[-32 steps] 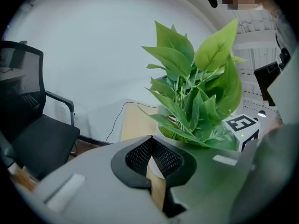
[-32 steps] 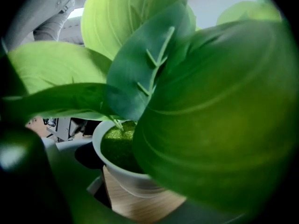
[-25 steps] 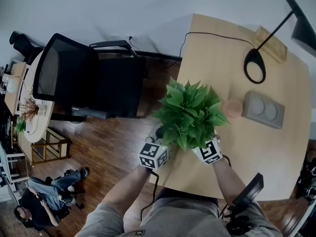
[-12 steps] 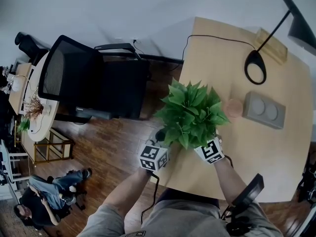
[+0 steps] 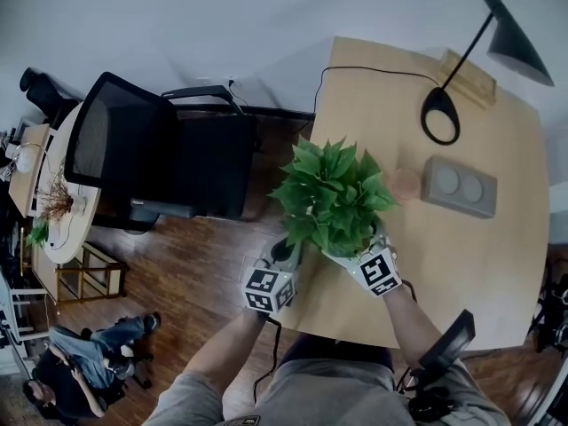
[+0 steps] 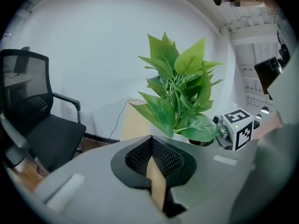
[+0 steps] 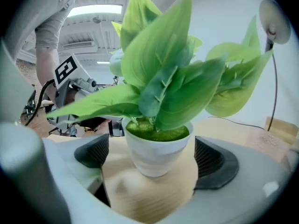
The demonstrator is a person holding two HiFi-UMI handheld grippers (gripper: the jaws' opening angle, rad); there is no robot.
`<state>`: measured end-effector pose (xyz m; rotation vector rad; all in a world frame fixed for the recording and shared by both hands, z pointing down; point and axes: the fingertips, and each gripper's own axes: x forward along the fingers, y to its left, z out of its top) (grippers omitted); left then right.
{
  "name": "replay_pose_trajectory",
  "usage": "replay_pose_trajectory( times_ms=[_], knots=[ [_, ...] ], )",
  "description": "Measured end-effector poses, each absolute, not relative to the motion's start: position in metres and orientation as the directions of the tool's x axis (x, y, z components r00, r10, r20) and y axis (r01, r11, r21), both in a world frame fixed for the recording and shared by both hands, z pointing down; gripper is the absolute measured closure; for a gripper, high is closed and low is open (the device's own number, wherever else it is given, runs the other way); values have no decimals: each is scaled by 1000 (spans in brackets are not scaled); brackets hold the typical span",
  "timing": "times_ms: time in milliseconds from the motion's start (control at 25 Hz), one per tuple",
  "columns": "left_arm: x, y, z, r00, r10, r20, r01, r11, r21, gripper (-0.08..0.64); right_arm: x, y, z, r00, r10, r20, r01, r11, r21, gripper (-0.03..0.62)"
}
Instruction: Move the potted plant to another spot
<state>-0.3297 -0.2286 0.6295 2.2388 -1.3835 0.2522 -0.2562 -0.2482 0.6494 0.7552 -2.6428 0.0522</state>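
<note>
— Where is the potted plant, and how are the tools set?

— The potted plant (image 5: pixel 330 198) is stood on the tabletop (image 5: pixel 461 256), close to its left edge. Its white pot (image 7: pixel 155 146) is straddled by the right tool (image 7: pixel 152 157). That tool's jaws are spread wide and not pressed in. A clear gap is seen on one side, while the other pad looks almost against the pot wall (contact there cannot be settled from this angle). The left tool (image 6: pixel 152 143) is clenched on nothing and held near the tabletop's left edge, beside the plant.

— What could go wrong from here?

— If the jaws are closed off-centre, the pot may be pushed sideways before it is gripped. With the edge so near, it could be tipped onto the wooden floor (image 5: pixel 204 247). The pot wall looks smooth and the foliage top-heavy, so a tilt in the jaws is likely under a light grip. The leaves (image 7: pixel 173 73) hang over the pads and could be pinched.

— And the surroundings?

— A pale wood tabletop is seen, carrying a black lamp (image 5: pixel 441 114), a grey box (image 5: pixel 456 186) and a small round disc (image 5: pixel 404 183). Open wood is left toward the right. A black office chair (image 5: pixel 160 145) is stood alongside, by a white wall (image 5: pixel 222 16).
</note>
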Motion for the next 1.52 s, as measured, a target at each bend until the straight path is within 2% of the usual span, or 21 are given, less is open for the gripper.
replay_pose_trajectory(
  times_ms=[400,640,880,1000,1120,1520],
  knots=[
    [-304,-181,621,507,-770,388,-853,-384,355,568,-221,-196,609,-757,-524,390,-539,838,81,26],
    [-250,-147,578,531,-795,295,-832,-423,358,566,-185,-149,561,-770,-546,330,-552,830,85,36],
    [-192,-107,537,531,-818,219,-830,-451,328,568,-136,-93,530,-783,-546,297,-548,832,86,136],
    [-164,-77,526,535,-820,203,-829,-463,314,568,-109,-60,524,-783,-545,301,-549,832,77,229],
    [-138,-45,518,552,-810,198,-821,-486,301,568,-83,-28,516,-774,-564,289,-573,817,60,292],
    [-81,37,509,597,-773,215,-796,-535,284,568,-22,54,511,-719,-608,338,-632,773,45,410]
  ],
)
